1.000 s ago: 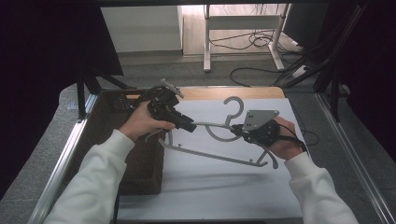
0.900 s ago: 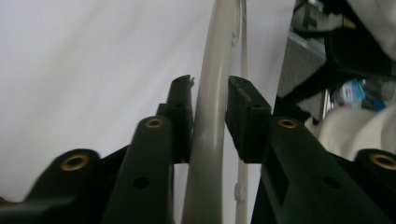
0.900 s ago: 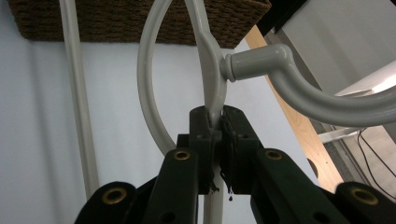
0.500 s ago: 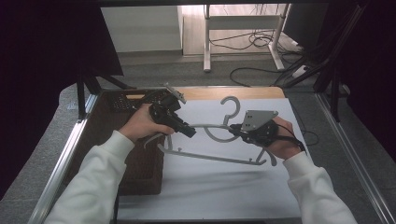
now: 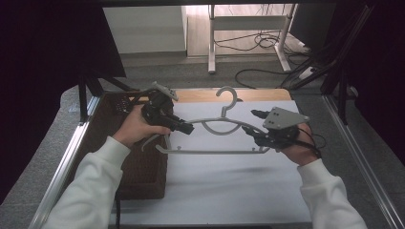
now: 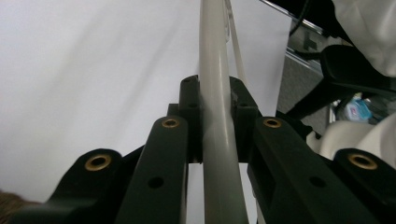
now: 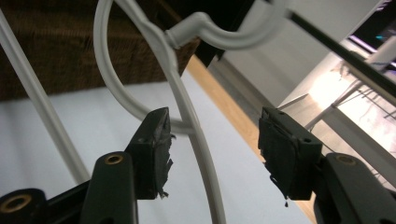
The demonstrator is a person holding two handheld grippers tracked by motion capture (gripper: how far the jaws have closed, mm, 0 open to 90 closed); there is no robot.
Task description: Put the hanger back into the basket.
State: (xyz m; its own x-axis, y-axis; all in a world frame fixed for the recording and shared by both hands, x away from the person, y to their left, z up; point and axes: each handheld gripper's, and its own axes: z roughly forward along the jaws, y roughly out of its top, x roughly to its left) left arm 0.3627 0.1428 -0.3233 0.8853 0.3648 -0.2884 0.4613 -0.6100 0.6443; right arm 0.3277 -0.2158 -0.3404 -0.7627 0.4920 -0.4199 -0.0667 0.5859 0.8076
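A pale grey plastic hanger (image 5: 215,151) is held just above the white sheet, hook (image 5: 227,93) pointing away from me. My left gripper (image 5: 187,128) is shut on its left arm; in the left gripper view the tube (image 6: 212,37) runs straight up between the clamped jaws of the left gripper (image 6: 215,88). My right gripper (image 5: 251,122) sits at the hanger's right arm. Its jaws have just been opening. In the right gripper view the arm (image 7: 182,98) passes between the parted fingers (image 7: 154,140) of the right gripper (image 7: 215,135), and neither pad touches it.
A dark brown woven basket (image 5: 138,167) stands at the left beside the white sheet (image 5: 215,200). Metal rails (image 5: 67,157) edge the table on both sides. Beyond the far edge are cables (image 5: 258,45) on the floor and a table leg (image 5: 211,43).
The right gripper's jaws have parted and let go of the hanger's right arm. The hanger has shifted a little left and away, carried by the left gripper.
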